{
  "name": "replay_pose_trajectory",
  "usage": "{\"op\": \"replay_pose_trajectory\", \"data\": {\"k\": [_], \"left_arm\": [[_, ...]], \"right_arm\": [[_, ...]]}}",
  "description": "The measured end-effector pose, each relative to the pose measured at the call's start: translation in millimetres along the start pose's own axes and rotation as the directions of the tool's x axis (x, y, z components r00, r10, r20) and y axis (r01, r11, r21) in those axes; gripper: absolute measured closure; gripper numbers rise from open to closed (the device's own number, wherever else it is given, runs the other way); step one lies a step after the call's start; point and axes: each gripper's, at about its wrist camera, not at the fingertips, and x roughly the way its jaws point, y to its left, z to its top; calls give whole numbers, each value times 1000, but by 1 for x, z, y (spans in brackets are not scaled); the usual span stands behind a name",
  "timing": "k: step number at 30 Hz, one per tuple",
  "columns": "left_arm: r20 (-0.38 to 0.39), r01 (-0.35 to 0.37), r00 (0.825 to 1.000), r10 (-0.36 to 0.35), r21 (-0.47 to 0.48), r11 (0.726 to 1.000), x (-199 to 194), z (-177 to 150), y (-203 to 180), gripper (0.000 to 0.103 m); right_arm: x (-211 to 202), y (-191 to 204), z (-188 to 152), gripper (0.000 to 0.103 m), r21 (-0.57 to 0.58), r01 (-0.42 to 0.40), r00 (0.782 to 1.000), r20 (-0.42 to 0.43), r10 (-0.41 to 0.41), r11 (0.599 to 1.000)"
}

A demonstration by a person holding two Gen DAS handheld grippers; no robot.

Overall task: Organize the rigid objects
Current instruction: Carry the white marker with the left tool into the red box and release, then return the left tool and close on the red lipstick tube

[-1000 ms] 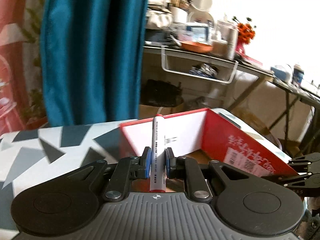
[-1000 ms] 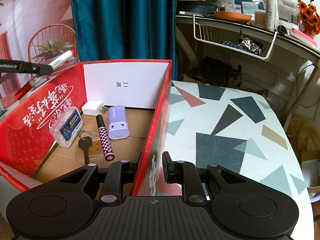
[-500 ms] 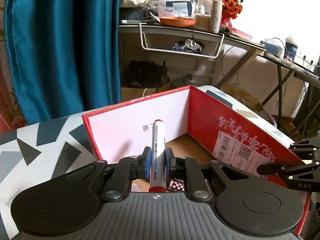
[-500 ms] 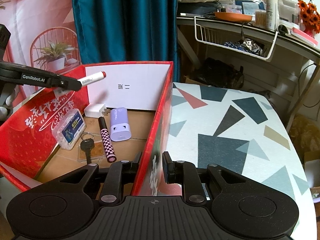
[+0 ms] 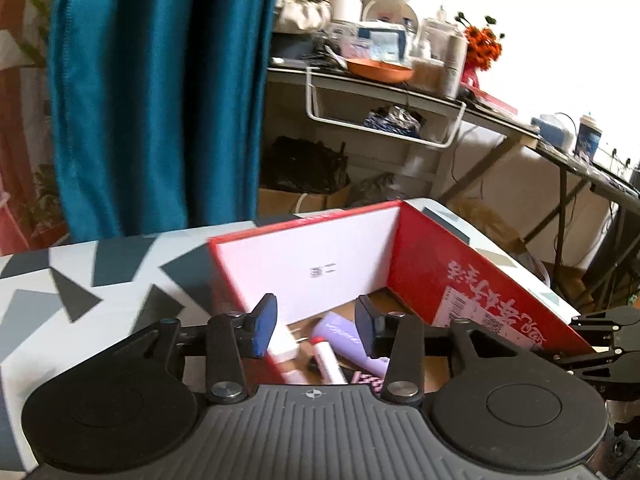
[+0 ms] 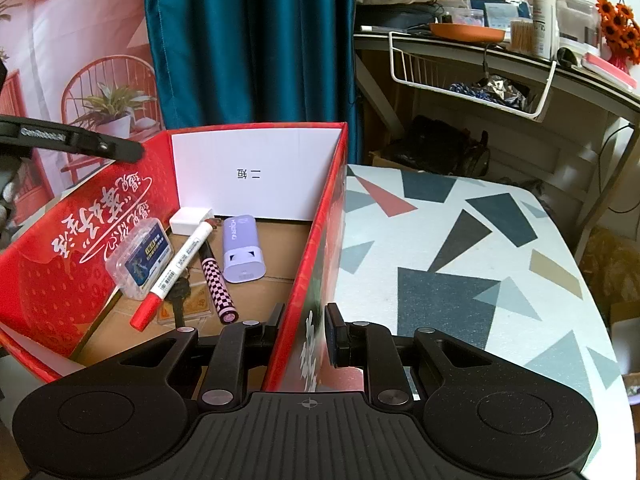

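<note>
A red cardboard box [image 6: 320, 216] stands on the patterned table. Inside lie a white marker with a red cap [image 6: 176, 268], a clear plastic case [image 6: 140, 258], a white charger [image 6: 190, 220], a purple power bank [image 6: 242, 248], a checkered tube [image 6: 218, 288] and keys. My left gripper [image 5: 316, 330] is open and empty above the box's left wall; the marker [image 5: 330, 364] lies below it. My right gripper [image 6: 304, 330] is shut on the box's right wall. The left gripper shows in the right wrist view [image 6: 120, 150].
The table top [image 6: 460, 264] with grey and red triangles lies right of the box. A teal curtain [image 6: 248, 40] hangs behind. A cluttered desk [image 6: 500, 40] with a wire basket stands at the back right. The table edge runs along the right.
My left gripper opened and let go of the marker, which fell into the box beside the plastic case. The right gripper kept its hold on the box wall.
</note>
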Motion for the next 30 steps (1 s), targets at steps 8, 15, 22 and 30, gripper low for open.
{"op": "replay_pose_trajectory", "data": {"k": [8, 15, 22, 30], "left_arm": [[-19, -139, 990, 139, -52, 989, -22, -10, 51, 43], [-52, -249, 968, 244, -130, 960, -36, -28, 94, 43], [-100, -308, 951, 294, -190, 932, -27, -50, 116, 48], [-138, -373, 927, 350, -225, 900, 0, -62, 122, 54]], "right_arm": [[0, 0, 0, 85, 6, -4, 1000, 1, 4, 1000], [0, 0, 0, 85, 8, -2, 1000, 1, 2, 1000], [0, 0, 0, 85, 9, -2, 1000, 0, 2, 1000], [1, 0, -1, 85, 5, 1, 1000, -3, -1, 1000]]}}
